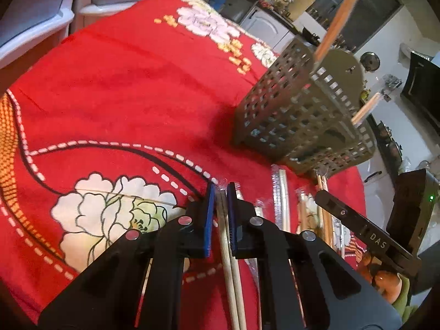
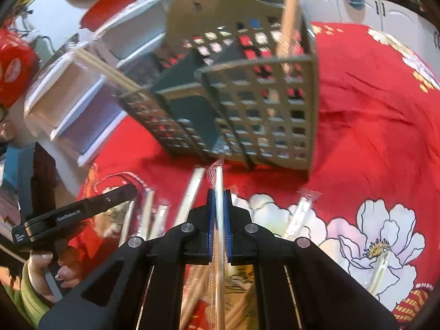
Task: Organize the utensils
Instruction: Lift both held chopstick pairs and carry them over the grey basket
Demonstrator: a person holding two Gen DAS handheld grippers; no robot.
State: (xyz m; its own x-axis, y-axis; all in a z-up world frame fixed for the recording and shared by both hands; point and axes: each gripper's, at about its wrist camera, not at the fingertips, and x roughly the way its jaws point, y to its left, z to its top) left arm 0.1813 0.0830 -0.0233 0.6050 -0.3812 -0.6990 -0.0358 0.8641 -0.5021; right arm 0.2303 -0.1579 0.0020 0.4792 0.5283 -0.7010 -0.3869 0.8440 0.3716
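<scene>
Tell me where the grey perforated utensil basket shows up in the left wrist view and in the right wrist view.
Left wrist view: utensil basket sits right of centre, beyond the closed left gripper.
Right wrist view: basket fills the upper centre, straight ahead of the right gripper.
Shared landmark: the red floral cloth under it.

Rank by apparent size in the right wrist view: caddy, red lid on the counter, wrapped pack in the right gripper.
1. Grey perforated caddy, by far the largest.
2/3. Red lid and wrapped pack: similar extent; the pack sits much nearer the camera, so unranked.
</scene>
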